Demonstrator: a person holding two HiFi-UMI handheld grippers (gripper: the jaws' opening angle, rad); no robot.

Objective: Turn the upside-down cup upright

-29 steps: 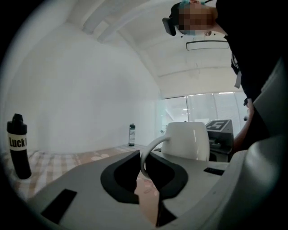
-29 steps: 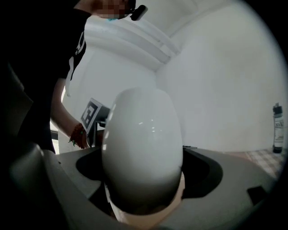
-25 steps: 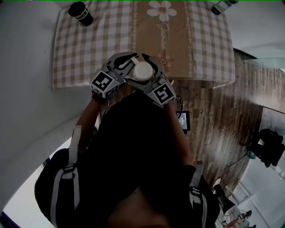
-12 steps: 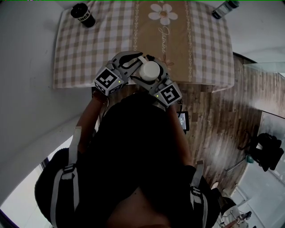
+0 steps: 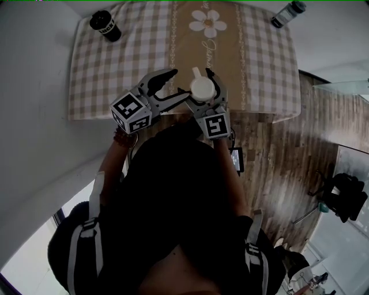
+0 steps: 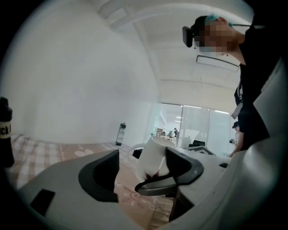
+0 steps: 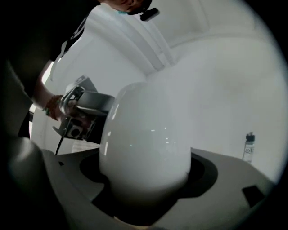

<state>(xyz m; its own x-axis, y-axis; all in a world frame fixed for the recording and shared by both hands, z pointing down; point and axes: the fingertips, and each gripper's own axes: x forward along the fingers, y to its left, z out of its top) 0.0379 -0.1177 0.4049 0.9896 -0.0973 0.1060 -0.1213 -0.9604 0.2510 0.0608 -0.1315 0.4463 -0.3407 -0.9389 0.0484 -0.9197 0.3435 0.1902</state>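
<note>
The white cup point(image 5: 202, 89) hangs over the near edge of the table, its handle point(image 5: 196, 72) pointing away from me and a flat white end facing the head camera. My right gripper point(image 5: 206, 95) is shut on it; in the right gripper view the cup's body point(image 7: 144, 134) fills the gap between both pads. My left gripper point(image 5: 164, 86) stands to the cup's left, and its jaws have just been opening, with nothing between them. In the left gripper view the cup point(image 6: 153, 155) shows beyond the left gripper point(image 6: 141, 173), apart from its pads.
A checked cloth with a flower print covers the table point(image 5: 115, 63). A black canister point(image 5: 105, 24) stands at the far left corner, a dark bottle point(image 5: 286, 12) at the far right. Wood floor point(image 5: 288, 161) lies to the right of the table.
The left jaws let go of the cup, opened wide and drew off to the left. The right gripper carried the cup a little further over the table.
</note>
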